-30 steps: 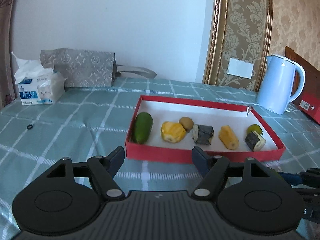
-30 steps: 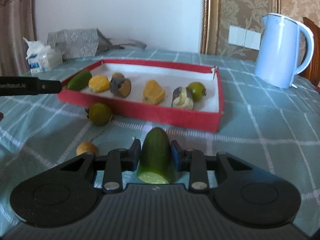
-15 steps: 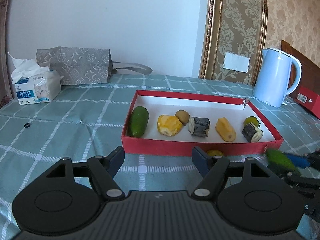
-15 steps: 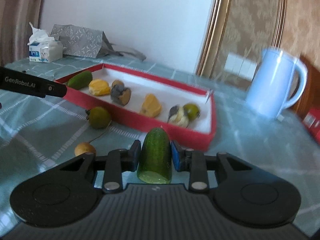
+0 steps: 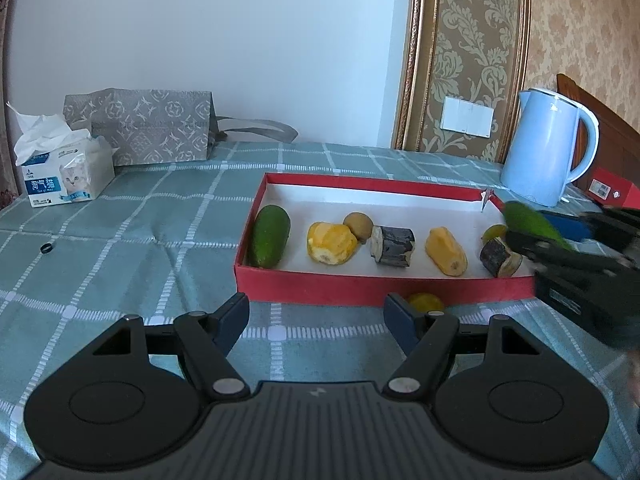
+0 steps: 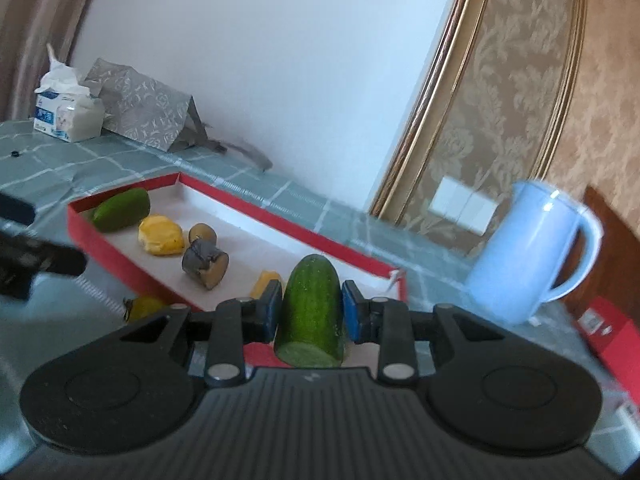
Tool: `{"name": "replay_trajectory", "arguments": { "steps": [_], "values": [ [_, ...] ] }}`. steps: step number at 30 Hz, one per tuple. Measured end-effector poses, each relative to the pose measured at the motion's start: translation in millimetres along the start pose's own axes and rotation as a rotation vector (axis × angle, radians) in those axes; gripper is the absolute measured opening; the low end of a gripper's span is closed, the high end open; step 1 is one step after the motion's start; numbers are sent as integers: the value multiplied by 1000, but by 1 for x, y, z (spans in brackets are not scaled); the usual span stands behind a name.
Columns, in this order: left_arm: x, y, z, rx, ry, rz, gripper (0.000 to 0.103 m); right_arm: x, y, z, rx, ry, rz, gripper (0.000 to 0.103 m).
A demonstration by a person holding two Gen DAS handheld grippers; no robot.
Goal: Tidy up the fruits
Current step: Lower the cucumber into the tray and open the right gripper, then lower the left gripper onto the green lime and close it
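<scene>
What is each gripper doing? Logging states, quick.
Left gripper: open, holding nothing.
Right gripper: closed on the cucumber.

glossy plastic kettle (image 5: 548, 148), matt red cardboard tray (image 5: 360, 286), checked cloth tablecloth (image 5: 120, 240)

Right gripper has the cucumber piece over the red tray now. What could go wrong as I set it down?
1. The right end of the red tray is crowded: the cucumber piece in the right gripper could land on the yellow chunk or the dark-skinned piece below.
2. The right-wrist view is blurred, which suggests fast motion; releasing like this might drop it across the tray's wall.
3. A yellow fruit lies outside the tray, near the open left gripper, and might get nudged.
</scene>
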State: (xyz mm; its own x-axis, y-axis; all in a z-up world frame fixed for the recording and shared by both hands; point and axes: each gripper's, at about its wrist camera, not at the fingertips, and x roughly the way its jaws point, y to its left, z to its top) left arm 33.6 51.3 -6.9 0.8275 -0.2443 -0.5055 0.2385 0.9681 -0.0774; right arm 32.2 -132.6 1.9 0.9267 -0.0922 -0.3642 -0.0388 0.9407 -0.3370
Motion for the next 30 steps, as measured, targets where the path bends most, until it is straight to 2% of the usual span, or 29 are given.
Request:
{"name": "replay_trajectory", "arguments": {
  "steps": [6,9,12,13,16,19,23,25,26,30],
  "values": [
    [2,1,0,-5,8,-5,74,54,0,0,62,91,1,30],
    [3,1,0,-7,9,-10,74,67,-4,0,93,95,-10,30],
    [4,1,0,-5,13,-11,74,77,-17,3,202,120,40,30],
    [4,1,0,-3,14,-10,74,77,-20,3,226,124,52,33],
    [3,0,0,0,12,-8,74,65,-31,0,271,105,72,43],
    [3,0,-1,0,11,-10,74,39,-46,-4,339,74,99,49],
    [3,-1,-1,2,14,-14,74,5,-62,-15,388,29,120,50],
    [2,-1,-1,-8,19,-32,74,-11,-69,-25,418,7,116,65],
    [2,-3,-2,-12,20,-39,74,-18,-71,-30,433,-5,110,68],
    [1,-13,-3,-7,15,-48,74,-36,-79,-52,488,-18,128,69]
  ]
}}
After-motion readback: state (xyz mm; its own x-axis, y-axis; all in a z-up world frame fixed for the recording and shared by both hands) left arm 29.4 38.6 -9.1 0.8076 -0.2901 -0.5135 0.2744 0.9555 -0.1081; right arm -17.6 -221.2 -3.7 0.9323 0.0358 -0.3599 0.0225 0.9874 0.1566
